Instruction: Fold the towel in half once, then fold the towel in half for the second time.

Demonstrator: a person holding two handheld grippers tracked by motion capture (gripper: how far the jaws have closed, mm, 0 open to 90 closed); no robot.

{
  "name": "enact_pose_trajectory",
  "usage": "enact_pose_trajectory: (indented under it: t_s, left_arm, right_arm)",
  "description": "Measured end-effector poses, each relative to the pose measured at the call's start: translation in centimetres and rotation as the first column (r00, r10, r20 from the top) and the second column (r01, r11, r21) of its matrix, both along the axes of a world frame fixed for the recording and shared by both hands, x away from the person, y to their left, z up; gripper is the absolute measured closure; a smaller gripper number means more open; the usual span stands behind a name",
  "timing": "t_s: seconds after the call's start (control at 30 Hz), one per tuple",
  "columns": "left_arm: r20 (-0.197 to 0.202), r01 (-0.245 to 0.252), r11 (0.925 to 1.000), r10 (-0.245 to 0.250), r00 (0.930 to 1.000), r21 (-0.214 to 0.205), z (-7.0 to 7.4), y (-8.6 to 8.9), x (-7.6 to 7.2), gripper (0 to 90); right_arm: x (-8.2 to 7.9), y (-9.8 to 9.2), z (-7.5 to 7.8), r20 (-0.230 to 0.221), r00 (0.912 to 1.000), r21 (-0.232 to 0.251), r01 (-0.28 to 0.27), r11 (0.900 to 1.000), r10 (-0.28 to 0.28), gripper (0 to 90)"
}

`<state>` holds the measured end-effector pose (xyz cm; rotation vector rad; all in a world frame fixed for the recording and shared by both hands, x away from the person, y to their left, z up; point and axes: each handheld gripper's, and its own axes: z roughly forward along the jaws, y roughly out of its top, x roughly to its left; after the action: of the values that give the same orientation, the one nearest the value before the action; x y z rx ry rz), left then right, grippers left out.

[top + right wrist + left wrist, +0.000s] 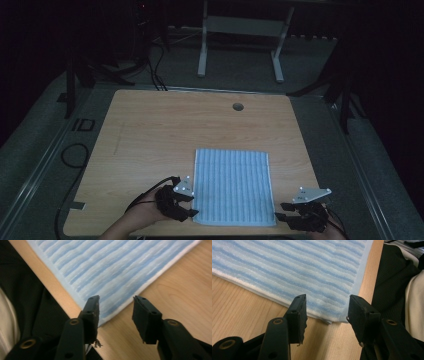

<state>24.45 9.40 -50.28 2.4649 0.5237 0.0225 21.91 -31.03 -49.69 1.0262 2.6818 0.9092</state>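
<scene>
- The left gripper (191,205) sits at the near left corner of the towel (233,186), low over the wooden table (150,135), with a hand (140,216) coming in from the bottom edge behind it.
- In the left gripper view its jaws stand apart, the towel's corner (334,319) lies in the gap between them, and neither pad presses on the cloth.
- The towel, light blue with darker blue stripes, lies flat on the near half of the table, right of the middle, its near hem just beside the table's front edge.
- A round cable hole (238,106) sits in the tabletop well beyond the towel's far hem.
- The right gripper (280,211) rests at the towel's near right corner, its grey plate (311,194) on top.
- In the right gripper view its jaws are likewise spread; the towel's corner (105,317) reaches just between the fingertips, and the pads (141,315) do not clamp it.
- Dark clothing (30,302) shows beyond the table edge in that view.
</scene>
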Motion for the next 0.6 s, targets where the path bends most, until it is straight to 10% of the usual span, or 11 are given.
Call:
enact_pose_trajectory:
  t_s: [0.6]
  left_arm:
    - [-0.018, -0.163, 0.9859, 0.163, 0.9864, 0.038, 0.2, 1.0, 7.1, 39.9]
  right_arm:
    - [7.8, 1.3, 0.1, 0.028, 0.9996, -0.084, -0.008, 0.9965, 0.010, 52.4]
